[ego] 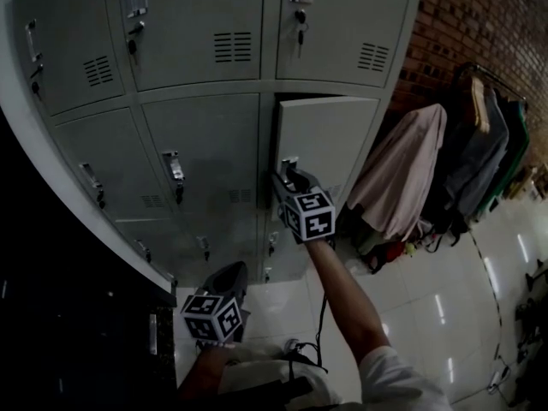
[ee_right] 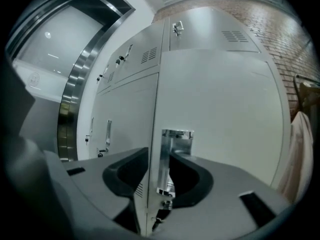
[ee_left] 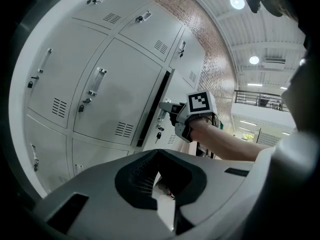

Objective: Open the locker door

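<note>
Door [ego: 330,144] ajar, with a dark gap down its left edge. Handle [ee_right: 172,159] sits between the right gripper [ego: 288,176] jaws, slack on the left side. Closed lockers [ego: 197,169] block left and far. Coats [ego: 402,174] hang just right of the door, close to its hinge side. Floor [ego: 428,298] at near right is free. Brick wall [ego: 479,24] closes far right.
</note>
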Available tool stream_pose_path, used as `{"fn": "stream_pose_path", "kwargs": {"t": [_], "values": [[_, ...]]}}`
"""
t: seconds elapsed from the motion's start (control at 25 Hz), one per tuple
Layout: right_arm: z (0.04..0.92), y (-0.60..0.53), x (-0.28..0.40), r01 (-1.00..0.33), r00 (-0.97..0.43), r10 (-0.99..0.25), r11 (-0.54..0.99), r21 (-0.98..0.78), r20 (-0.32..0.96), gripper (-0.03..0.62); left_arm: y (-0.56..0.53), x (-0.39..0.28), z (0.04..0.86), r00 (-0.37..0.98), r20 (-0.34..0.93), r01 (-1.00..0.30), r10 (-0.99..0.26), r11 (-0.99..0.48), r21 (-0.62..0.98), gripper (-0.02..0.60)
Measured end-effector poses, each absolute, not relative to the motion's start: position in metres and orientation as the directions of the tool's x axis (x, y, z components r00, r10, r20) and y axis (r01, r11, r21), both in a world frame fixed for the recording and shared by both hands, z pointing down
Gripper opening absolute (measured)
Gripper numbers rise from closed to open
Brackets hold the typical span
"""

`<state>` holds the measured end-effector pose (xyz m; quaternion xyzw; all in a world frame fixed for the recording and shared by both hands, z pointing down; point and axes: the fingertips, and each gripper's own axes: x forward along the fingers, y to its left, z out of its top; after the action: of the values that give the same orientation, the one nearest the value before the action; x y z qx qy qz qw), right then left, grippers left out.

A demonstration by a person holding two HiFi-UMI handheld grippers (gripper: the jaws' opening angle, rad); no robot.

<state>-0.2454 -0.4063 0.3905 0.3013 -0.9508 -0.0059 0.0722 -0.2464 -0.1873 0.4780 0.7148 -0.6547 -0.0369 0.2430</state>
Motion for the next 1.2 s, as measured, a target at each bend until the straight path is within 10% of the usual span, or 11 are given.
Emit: {"fn": "stream_pose_path", "kwargs": {"t": [1.2], "values": [[0.385,-0.326,-0.078,-0.61,-0.781,-0.615,0.789,0.078,0.109,0.164,-0.208,-0.146,0.477,0.397,0.236,-0.867,-0.887,-0.278,0.414,-0.005]]}}
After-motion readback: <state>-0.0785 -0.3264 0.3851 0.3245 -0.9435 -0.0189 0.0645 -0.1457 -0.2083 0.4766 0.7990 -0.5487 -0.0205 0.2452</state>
